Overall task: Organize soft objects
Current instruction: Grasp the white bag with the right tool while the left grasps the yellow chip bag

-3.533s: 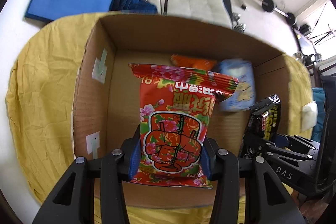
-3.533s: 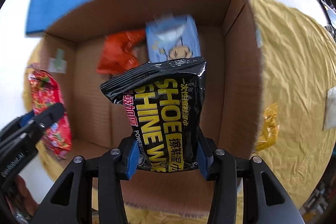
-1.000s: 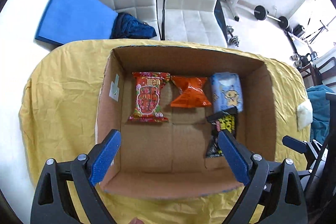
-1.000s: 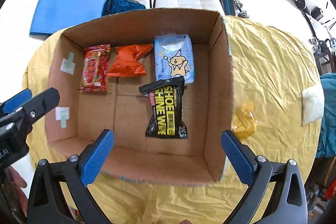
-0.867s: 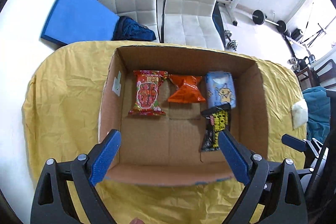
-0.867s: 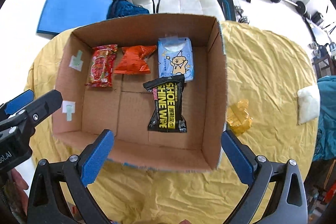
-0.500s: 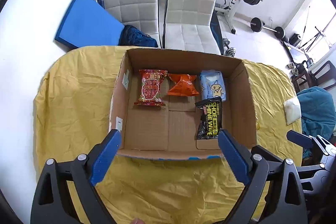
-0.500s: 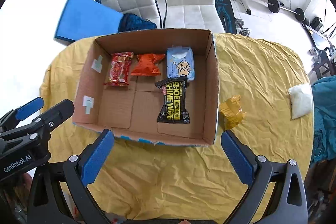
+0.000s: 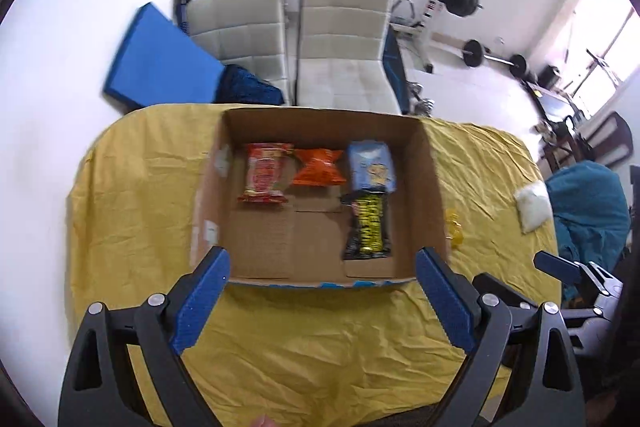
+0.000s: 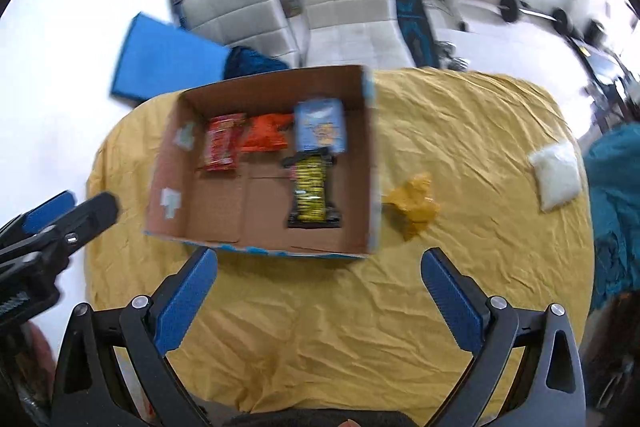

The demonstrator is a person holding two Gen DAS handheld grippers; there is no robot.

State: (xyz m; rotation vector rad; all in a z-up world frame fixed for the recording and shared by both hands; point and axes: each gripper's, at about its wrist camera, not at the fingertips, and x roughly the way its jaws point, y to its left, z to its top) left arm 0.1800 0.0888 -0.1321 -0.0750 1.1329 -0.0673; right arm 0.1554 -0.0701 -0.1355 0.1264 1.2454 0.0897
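An open cardboard box sits on the yellow cloth. Inside lie a red flowered packet, an orange packet, a light blue wipes pack and a black-and-yellow shoe-shine packet. My left gripper hangs open and empty over the box's near edge. My right gripper is open and empty too, above the cloth in front of the box. A crumpled yellow wrapper and a white pouch lie on the cloth right of the box.
The yellow cloth covers a rounded table. Two white chairs and a blue mat stand behind it, with weights on the floor. A teal cloth lies at the right edge. The other gripper shows at the left.
Both grippers have risen and drawn back from the box, which looks smaller now. They stay open and empty. The four packets lie still inside the box.
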